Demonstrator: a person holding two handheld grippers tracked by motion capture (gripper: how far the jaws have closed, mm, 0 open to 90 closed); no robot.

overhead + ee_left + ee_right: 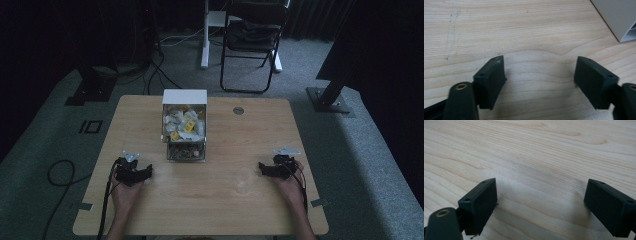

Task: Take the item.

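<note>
Both the left gripper (142,173) and right gripper (266,168) rest wide open and empty near a box (184,125) of light, crinkly packets (184,123), likely best pinched by an edge.

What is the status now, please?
Left tool and right tool open, empty, resting on the table. Two-tier clear organizer box of packets stands between them, untouched. Nothing in the way.

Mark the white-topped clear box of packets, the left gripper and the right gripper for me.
White-topped clear box of packets (184,96), high view, on its white top.
Left gripper (539,75), left gripper view, midway between fingertips.
Right gripper (540,200), right gripper view, midway between fingertips.
</note>
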